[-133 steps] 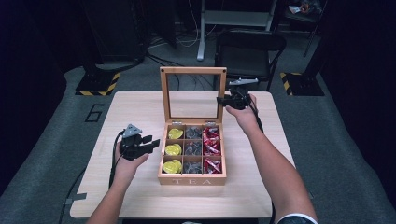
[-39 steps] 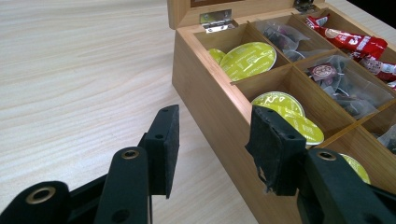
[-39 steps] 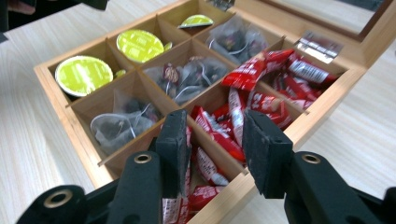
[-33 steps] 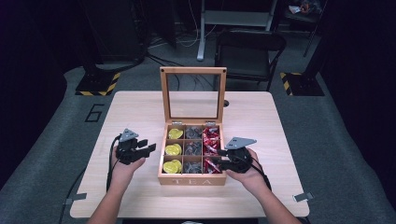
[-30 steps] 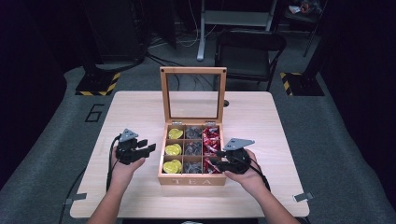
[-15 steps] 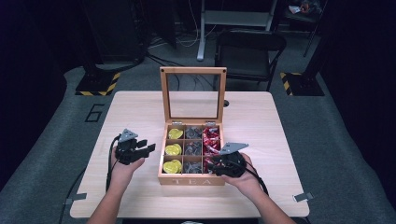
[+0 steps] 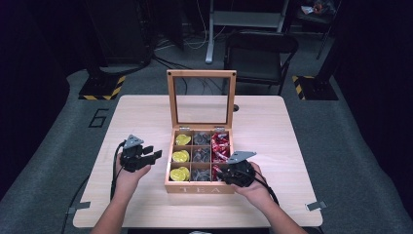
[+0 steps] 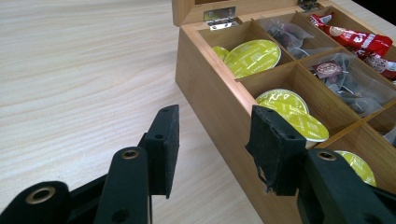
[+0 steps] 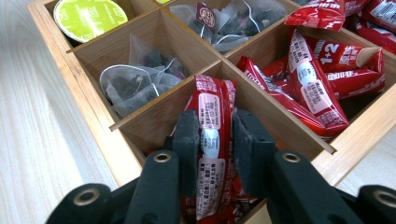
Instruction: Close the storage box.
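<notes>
As the right gripper [image 9: 212, 140] reached the tea box [image 7: 198, 187], its fingers [image 9: 187, 140] closed onto a red sachet [image 9: 212, 116], clamping it. Lifting likely followed; left gripper [image 8: 212, 140] idled, fingers apart.

High view: fixed above the person's side of the table [image 7: 146, 117], facing forward and down; far off, taking in the whole top, the open tea box [image 7: 198, 187] and the floor and chair beyond.
Left gripper view: low over the table, just beside the box's outer wall, looking along it across the yellow pods [image 8: 253, 56].
Right gripper view: very near, tilted down into the box's red sachets [image 9: 212, 140].
Shared: all three show the tea box's compartments.
</notes>
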`<act>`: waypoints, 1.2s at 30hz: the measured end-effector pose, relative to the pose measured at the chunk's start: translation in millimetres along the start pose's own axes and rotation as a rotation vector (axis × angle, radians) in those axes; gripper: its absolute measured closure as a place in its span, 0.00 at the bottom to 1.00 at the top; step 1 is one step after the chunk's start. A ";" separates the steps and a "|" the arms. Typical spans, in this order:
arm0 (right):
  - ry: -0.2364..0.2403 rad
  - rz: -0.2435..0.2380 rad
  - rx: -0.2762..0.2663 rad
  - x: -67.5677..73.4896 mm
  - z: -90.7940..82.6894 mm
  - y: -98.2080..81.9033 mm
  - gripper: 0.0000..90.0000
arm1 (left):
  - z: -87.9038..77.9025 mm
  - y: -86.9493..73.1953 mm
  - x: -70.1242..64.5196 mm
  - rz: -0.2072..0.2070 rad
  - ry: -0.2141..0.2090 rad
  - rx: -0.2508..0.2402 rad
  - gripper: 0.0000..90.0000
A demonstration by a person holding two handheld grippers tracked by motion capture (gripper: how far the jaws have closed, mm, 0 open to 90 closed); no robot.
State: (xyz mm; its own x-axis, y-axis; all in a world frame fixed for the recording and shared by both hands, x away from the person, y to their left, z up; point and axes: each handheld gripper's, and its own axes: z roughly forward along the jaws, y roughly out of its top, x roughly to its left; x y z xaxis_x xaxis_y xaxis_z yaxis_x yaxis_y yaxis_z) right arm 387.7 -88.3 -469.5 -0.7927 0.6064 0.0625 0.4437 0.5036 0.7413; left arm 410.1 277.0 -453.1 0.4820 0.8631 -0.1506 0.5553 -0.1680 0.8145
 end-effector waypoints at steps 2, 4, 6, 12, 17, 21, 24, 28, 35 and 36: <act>-0.003 -0.002 0.001 0.5 0.3 -0.1 0.82 | -0.1 0.0 0.0 0.001 0.000 -0.001 0.59; -0.002 -0.004 0.001 0.5 0.2 -0.1 0.83 | -0.3 0.1 0.1 0.002 -0.001 0.000 0.59; -0.005 -0.006 -0.001 1.2 -0.4 0.2 0.85 | -0.4 0.2 0.2 0.002 0.000 0.000 0.59; -0.006 -0.032 -0.007 2.5 -3.1 0.7 0.87 | -0.5 0.1 0.3 0.001 -0.001 0.000 0.59; -0.005 -0.022 -0.016 2.9 -6.1 2.2 0.88 | -0.6 0.0 0.1 -0.002 0.001 -0.001 0.59; -0.010 -0.012 -0.044 1.9 -12.9 5.2 0.88 | -0.3 0.1 0.4 0.003 0.000 0.001 0.59; -0.008 0.005 -0.064 -0.2 -17.8 7.3 0.88 | -0.1 -0.1 0.1 0.000 0.001 -0.001 0.59; -0.010 0.008 -0.095 -1.8 -24.6 10.5 0.88 | -0.1 -0.2 0.0 -0.002 0.003 0.000 0.59; -0.022 0.021 -0.132 -5.9 -36.4 13.2 0.88 | 0.2 -0.4 0.0 -0.004 0.002 0.002 0.59; -0.021 0.025 -0.136 -6.7 -38.1 13.2 0.88 | 0.3 -0.4 -0.1 -0.004 0.003 0.001 0.59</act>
State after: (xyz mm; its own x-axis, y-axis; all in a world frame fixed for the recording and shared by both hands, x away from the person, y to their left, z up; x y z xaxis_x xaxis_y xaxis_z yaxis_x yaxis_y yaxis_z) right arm 383.0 -109.2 -434.7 -0.7724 0.6313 0.0696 0.4018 0.4008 0.8233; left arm 410.0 276.9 -453.6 0.4779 0.8652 -0.1522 0.5579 -0.1651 0.8133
